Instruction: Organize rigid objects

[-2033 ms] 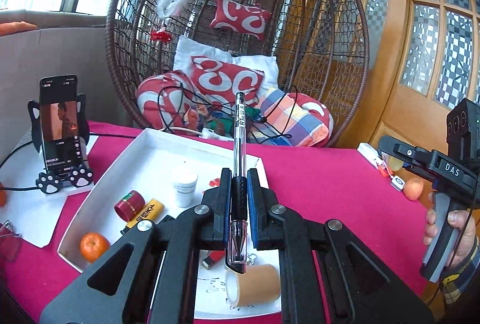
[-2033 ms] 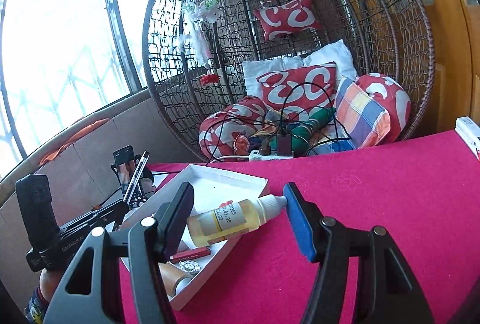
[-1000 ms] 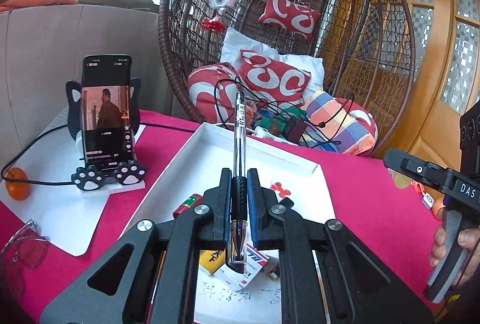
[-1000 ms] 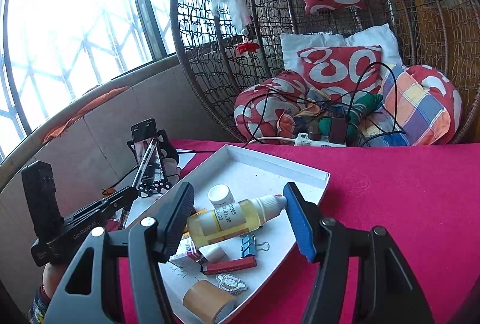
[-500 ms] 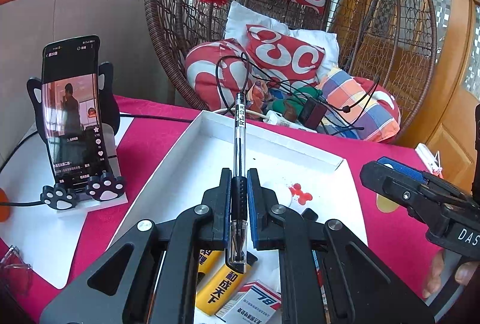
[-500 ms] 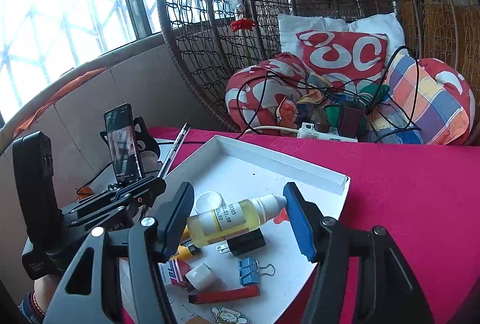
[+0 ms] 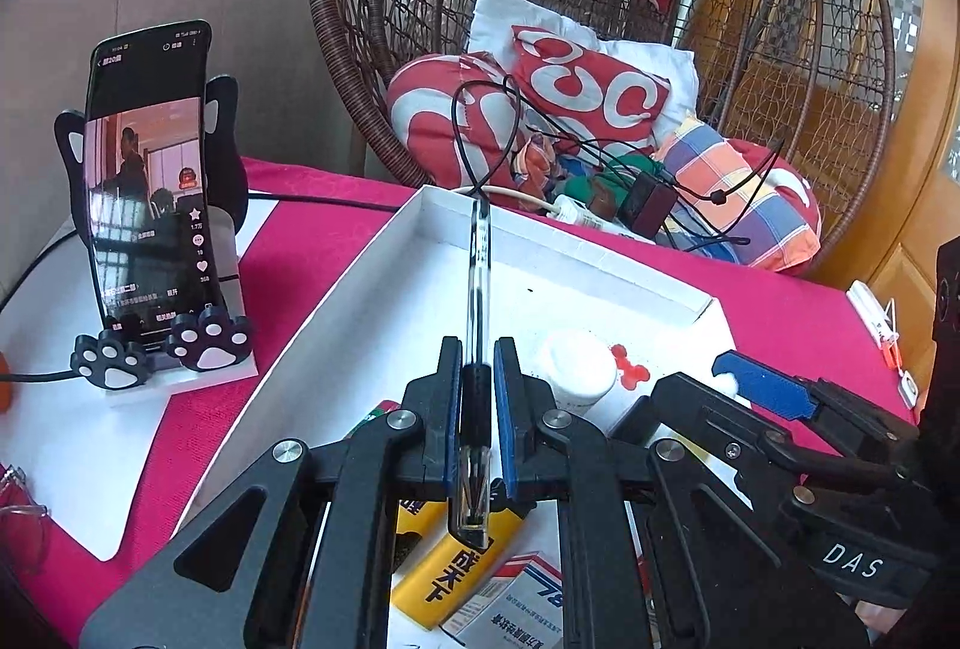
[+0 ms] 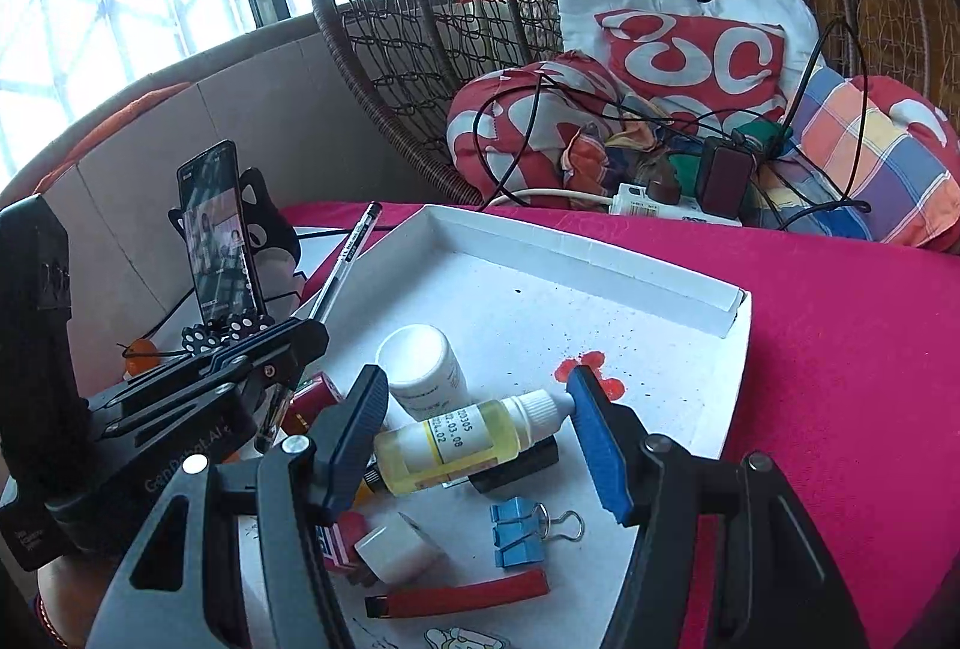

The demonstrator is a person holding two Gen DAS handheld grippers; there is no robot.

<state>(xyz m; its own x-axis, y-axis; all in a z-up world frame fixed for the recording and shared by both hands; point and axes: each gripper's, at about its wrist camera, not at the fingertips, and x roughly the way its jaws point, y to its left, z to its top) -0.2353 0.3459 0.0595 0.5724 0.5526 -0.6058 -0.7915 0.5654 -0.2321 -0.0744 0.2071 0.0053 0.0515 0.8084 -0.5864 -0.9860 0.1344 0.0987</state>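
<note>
A clear ballpoint pen is pinched at its black grip between the left gripper's pressed-together fingers, its long axis running straight ahead of them, tip end at the rear, over the white tray. A small dropper bottle of yellow liquid lies crosswise between the right gripper's half-spread fingers, held end to end, white cap toward the blue pad, above the tray's clutter. Both hover near the tray floor on the pink worktop.
</note>
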